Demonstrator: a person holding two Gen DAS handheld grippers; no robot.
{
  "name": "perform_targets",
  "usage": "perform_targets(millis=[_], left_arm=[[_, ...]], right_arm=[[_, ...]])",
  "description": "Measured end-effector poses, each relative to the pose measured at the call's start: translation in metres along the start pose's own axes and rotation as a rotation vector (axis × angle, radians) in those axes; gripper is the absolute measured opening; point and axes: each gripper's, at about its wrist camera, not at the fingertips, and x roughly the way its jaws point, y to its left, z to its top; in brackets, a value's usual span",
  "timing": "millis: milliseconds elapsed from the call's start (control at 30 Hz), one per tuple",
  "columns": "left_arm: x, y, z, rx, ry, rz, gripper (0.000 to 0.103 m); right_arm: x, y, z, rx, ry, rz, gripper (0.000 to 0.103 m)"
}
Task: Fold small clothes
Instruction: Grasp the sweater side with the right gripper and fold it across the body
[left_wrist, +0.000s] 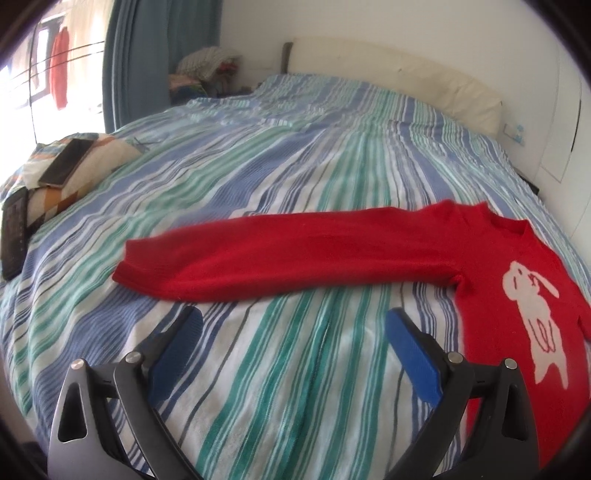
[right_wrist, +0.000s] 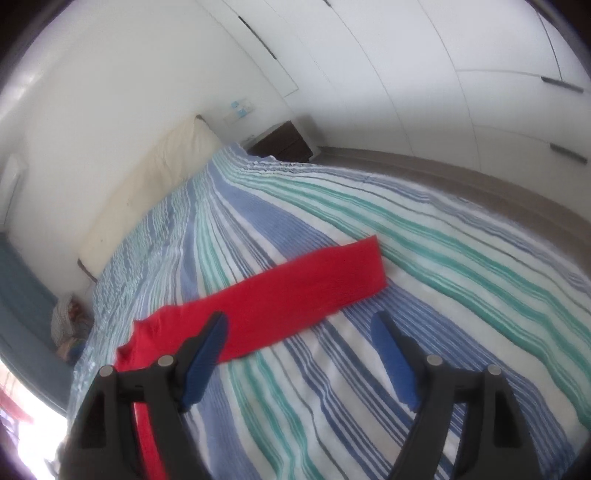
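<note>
The red sweater (left_wrist: 369, 254) is lying flat on the striped bed (left_wrist: 295, 369). Only the left view is showing its white bunny (left_wrist: 532, 317), at the right. The left gripper (left_wrist: 293, 325) and right gripper (right_wrist: 299, 326) are both hanging wide apart, holding nothing

Bright daylight throughout, pouring in from a blown-out window (left_wrist: 22, 74) at upper left of the left wrist view and from a white glare at lower left of the right wrist view. Soft, faint shadows only. Strong fisheye bending, with dark vignette at every corner. Slightly soft focus overall; motion blur across the right wrist view, smearing the bed (right_wrist: 424, 229) stripes.
</note>
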Motion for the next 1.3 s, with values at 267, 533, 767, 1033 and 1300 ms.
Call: perform_targets(millis=[267, 533, 767, 1033, 1300], left_arm=[[0.012, 0.0, -0.006, 0.006, 0.014, 0.049, 0.1], [0.018, 0.0, -0.011, 0.005, 0.036, 0.061, 0.1], [0.015, -0.001, -0.006, -0.013, 0.033, 0.049, 0.1], [0.015, -0.004, -0.007, 0.023, 0.036, 0.079, 0.1], [0.023, 0.0, -0.004, 0.017, 0.062, 0.095, 0.1]], right_arm=[[0.083, -0.061, 0.019, 0.406, 0.197, 0.101, 0.074], [0.12, -0.048, 0.041, 0.256, 0.181, -0.115, 0.004], [0.078, 0.116, 0.067, -0.14, 0.034, 0.042, 0.004], [0.083, 0.347, -0.003, -0.495, 0.193, 0.502, 0.004], [0.152, 0.4, -0.13, -0.691, 0.436, 0.479, 0.017]])
